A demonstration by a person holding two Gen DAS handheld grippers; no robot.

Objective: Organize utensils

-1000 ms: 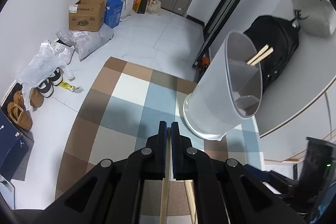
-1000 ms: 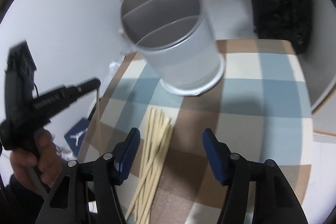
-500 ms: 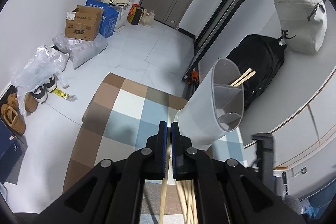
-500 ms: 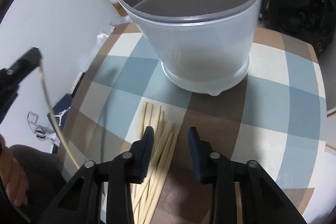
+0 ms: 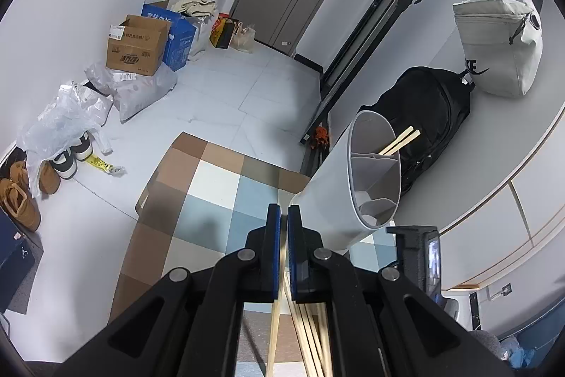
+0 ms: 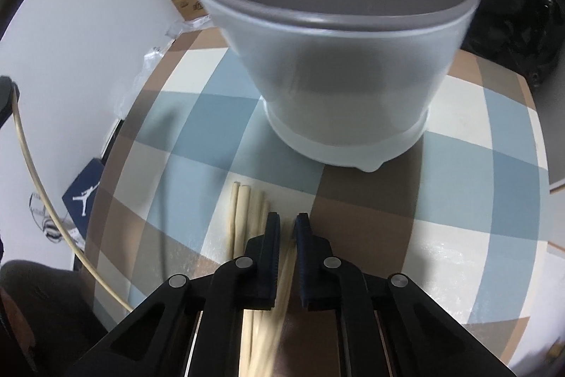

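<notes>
The right gripper [image 6: 285, 228] has just been closing its jaws, which now pinch narrow on one chopstick [image 6: 286, 265] at the edge of the loose bundle [image 6: 243, 218] lying on the checked surface [image 6: 476, 200]. The left gripper [image 5: 284, 225], raised above that surface, holds a single chopstick [image 5: 273, 334] clamped between its own closed jaws. Just ahead of the bundle stands the divided grey holder [image 6: 335, 59], with two chopsticks [image 5: 400, 139] already leaning in its far compartment.

The risk sits in the right-hand pinch: the stick looks caught near its tip and touching its neighbours, so a lift could drag a second one along, or let the held one swivel and drop back. A long stick gripped at one end may also swing, strike the holder's rim and miss its compartment. On the left side, the clamped stick hangs below the jaws and could clip the bundle or the holder's wall when carried across.
</notes>
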